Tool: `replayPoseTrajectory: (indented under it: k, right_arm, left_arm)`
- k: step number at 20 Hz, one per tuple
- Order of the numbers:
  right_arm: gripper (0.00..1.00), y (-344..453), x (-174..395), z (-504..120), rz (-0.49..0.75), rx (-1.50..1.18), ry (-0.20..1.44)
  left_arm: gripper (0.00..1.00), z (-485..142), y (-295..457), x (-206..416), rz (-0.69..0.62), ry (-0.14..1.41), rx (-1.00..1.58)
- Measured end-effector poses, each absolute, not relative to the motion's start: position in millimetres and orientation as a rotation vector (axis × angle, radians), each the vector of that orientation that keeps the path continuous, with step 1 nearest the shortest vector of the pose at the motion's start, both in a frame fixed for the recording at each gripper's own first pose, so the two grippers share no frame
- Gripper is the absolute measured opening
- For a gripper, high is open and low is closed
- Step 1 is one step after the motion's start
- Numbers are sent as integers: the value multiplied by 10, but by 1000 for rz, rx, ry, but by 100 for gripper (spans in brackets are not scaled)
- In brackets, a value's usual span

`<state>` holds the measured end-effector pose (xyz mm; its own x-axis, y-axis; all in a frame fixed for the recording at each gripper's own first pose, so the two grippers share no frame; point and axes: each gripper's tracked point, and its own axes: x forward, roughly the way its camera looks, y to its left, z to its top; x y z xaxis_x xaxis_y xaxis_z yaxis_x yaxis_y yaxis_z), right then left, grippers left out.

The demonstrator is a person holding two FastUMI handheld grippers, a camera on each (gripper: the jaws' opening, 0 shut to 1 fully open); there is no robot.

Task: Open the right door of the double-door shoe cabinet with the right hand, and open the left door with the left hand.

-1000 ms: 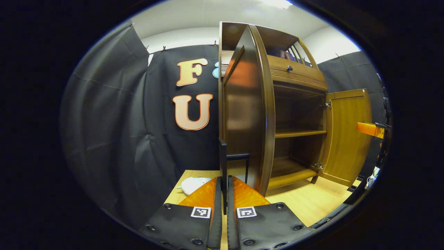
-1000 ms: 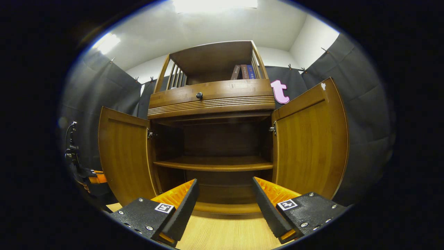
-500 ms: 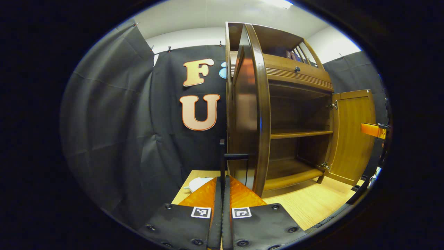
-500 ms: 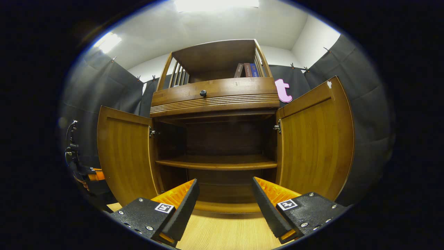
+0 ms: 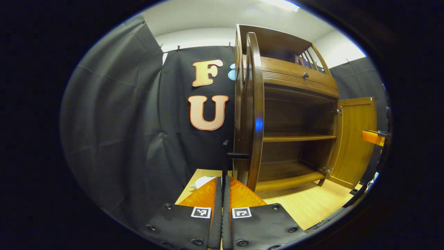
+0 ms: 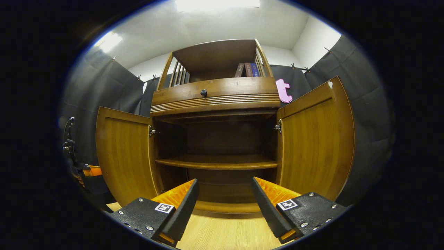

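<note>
A light wooden surface carries the shoe cabinet, which stands on it at about twelve o'clock in the right gripper view. A small white object lies on the surface at about seven o'clock from the cabinet in the left gripper view.

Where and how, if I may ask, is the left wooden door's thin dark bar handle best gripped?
Pinch the thin dark bar handle by its upright bar, below the standoff. Come in along the outer face of the wooden left door from its free edge, since the bar stands clear of the wood. The left gripper holds it so.
</note>
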<state>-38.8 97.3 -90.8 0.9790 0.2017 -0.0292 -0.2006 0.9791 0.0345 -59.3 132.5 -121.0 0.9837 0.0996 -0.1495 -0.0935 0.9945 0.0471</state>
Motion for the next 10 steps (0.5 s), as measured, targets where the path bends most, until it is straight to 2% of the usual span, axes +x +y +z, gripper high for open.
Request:
replayPoseTrajectory:
  k: [6, 7, 10]
  right_arm:
    - [93, 920, -360, -878, 203, 39, 40]
    - [100, 911, -344, -861, 204, 36, 41]
    - [100, 881, -332, -794, 203, 27, 40]
  left_arm:
    - [8, -977, 1084, -741, 96, 146, 62]
    - [7, -895, 1005, -741, 88, 134, 65]
    - [8, -653, 848, -756, 89, 95, 69]
